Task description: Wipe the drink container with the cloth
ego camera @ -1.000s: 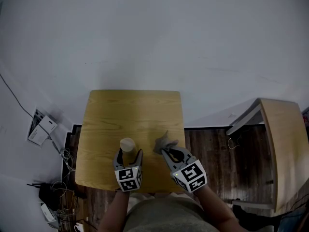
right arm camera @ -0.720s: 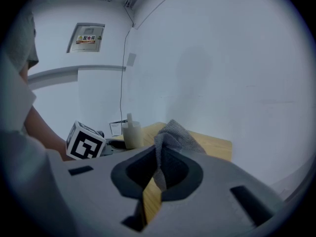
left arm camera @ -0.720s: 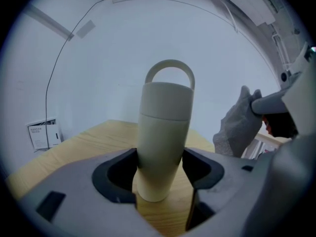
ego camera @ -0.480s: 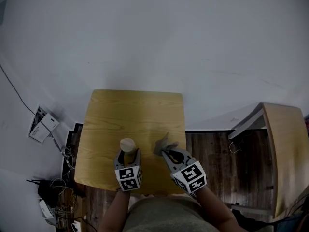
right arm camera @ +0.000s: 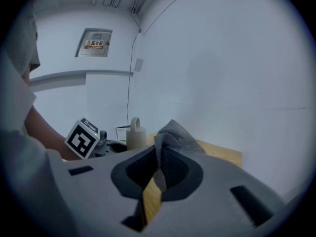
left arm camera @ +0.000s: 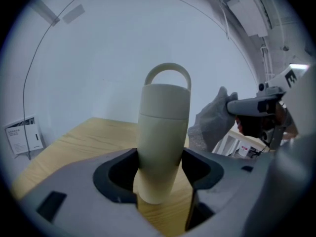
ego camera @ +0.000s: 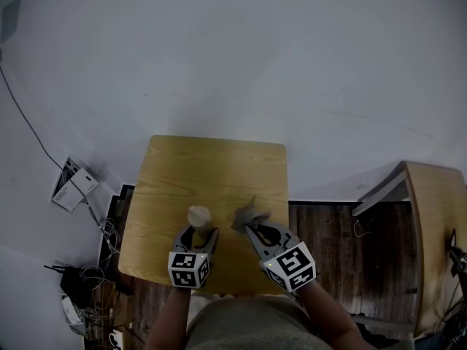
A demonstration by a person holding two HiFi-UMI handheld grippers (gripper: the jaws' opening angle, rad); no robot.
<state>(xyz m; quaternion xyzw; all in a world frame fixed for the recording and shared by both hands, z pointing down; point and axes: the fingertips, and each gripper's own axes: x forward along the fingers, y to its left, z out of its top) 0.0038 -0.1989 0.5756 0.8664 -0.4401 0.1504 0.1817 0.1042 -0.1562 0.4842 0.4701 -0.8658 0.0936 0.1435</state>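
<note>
**Progress:** gripping is done; by the look of it no wiping has begun, and the whole surface is still to do.

**Item 1:** cream, matte, cylindrical drink container (left arm camera: pixel 163 132) with a loop handle, upright near the near edge of the pale wood-grain desk (ego camera: pixel 219 162).

**Item 2:** left gripper (ego camera: pixel 197 233), whose jaws have just been closing, now clamped on the container's lower body.

**Item 3:** right gripper (ego camera: pixel 248 227), pinched on a grey, nubby, bunched cloth (right arm camera: pixel 173 132) just beside the container, not touching it.

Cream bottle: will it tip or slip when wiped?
Tall and narrow, the bottle would likely tip unaided; the left gripper, jaws just closed round its lower body, should steady it. Its smooth, rigid-looking wall may slip.
</note>
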